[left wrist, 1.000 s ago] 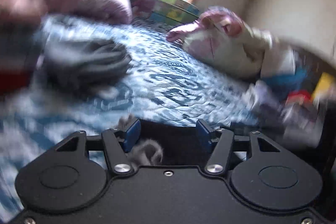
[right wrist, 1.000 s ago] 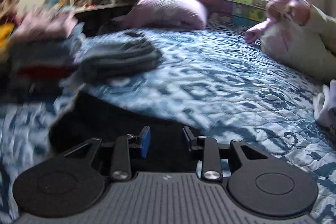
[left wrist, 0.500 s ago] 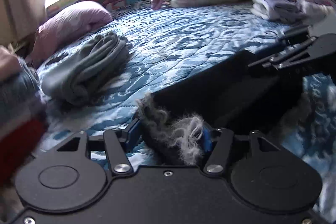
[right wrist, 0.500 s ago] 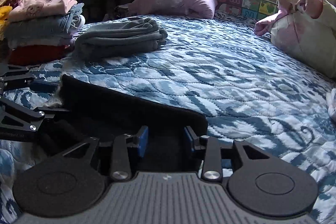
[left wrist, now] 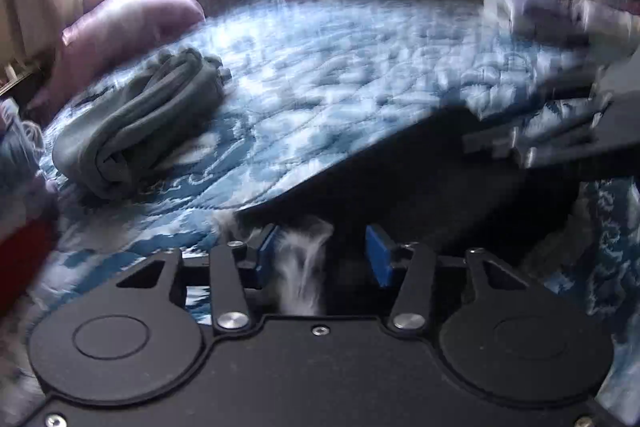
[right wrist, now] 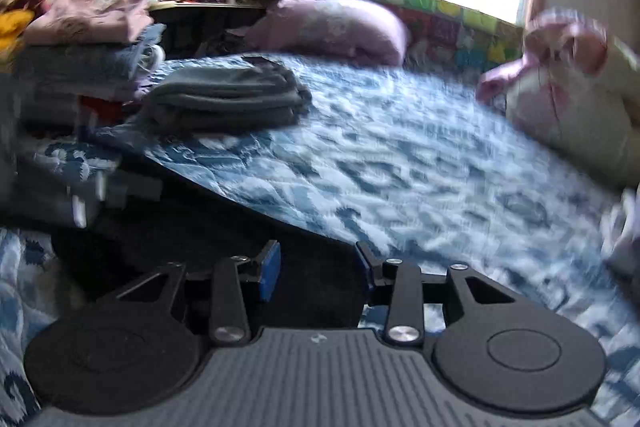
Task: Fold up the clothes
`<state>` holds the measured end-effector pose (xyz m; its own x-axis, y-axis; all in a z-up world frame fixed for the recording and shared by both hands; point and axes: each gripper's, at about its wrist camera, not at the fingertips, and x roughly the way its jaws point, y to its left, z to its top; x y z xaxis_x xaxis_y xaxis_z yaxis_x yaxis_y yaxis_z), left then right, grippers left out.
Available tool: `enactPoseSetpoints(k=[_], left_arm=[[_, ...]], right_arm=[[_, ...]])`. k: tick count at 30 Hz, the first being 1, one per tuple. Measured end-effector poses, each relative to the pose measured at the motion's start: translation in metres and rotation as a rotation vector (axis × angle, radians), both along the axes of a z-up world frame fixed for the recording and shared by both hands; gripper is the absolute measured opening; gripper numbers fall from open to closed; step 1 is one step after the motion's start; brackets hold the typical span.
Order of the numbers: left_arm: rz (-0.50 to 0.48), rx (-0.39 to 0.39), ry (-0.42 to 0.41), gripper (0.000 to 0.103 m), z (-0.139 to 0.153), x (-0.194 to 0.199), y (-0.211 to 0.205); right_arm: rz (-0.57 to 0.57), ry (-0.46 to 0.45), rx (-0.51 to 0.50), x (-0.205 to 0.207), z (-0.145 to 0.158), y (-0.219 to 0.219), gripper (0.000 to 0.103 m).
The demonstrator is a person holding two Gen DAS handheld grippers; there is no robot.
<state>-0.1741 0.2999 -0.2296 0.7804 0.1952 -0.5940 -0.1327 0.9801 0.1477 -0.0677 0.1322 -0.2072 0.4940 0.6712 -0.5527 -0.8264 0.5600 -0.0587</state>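
A black garment (left wrist: pixel 440 179) with a grey fleecy lining lies spread on the blue patterned quilt (left wrist: pixel 340 67). My left gripper (left wrist: pixel 322 259) is at its near corner and its jaws are closing. The fleecy edge (left wrist: pixel 304 259) and black cloth fill the gap between the blue pads. My right gripper (right wrist: pixel 318 265) is at the garment's (right wrist: pixel 180 235) other corner and its jaws are opening, with black cloth lying loose between them. Each gripper shows blurred in the other's view, the right (left wrist: pixel 560 143) and the left (right wrist: pixel 80 195).
A folded grey garment (right wrist: pixel 228 99) lies further back on the quilt (right wrist: pixel 400 155). A stack of folded clothes (right wrist: pixel 88 67) stands to its left. A pink pillow (right wrist: pixel 340 23) and a bundle of pale bedding (right wrist: pixel 568 91) lie by the window. More folded clothes (left wrist: pixel 532 7) sit at the right.
Both grippers have sunk toward the quilt with the black garment. The left one rolled level and its pads drew closer on the fleecy edge. The right pads have spread apart.
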Motion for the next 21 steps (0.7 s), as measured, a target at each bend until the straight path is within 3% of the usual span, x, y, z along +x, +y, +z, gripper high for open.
enactPoseSetpoints(k=[1, 5, 9, 11, 12, 20, 21], left_arm=[[0.01, -0.031, -0.031, 0.049, -0.003, -0.004, 0.003], [0.012, 0.005, -0.014, 0.049, 0.001, 0.0, -0.003], [0.043, -0.111, -0.042, 0.05, 0.014, -0.025, 0.009], [0.074, -0.162, -0.043, 0.062, 0.022, -0.039, 0.013], [0.105, -0.191, -0.047, 0.063, 0.025, -0.047, 0.018], [0.313, -0.669, -0.123, 0.067, 0.03, -0.081, 0.064], [0.329, -0.693, -0.115, 0.068, 0.029, -0.08, 0.066]], right_arm=[[0.005, 0.02, -0.005, 0.003, -0.008, 0.0, 0.043], [0.013, 0.06, -0.028, 0.01, -0.014, 0.002, 0.044], [-0.034, 0.097, -0.014, 0.012, -0.007, -0.014, 0.059], [-0.083, 0.154, 0.018, 0.013, -0.001, -0.035, 0.062], [-0.107, 0.18, 0.034, 0.014, 0.002, -0.045, 0.062], [-0.249, 0.441, 0.217, 0.041, 0.007, -0.088, 0.062], [-0.262, 0.486, 0.249, 0.044, 0.004, -0.09, 0.062]])
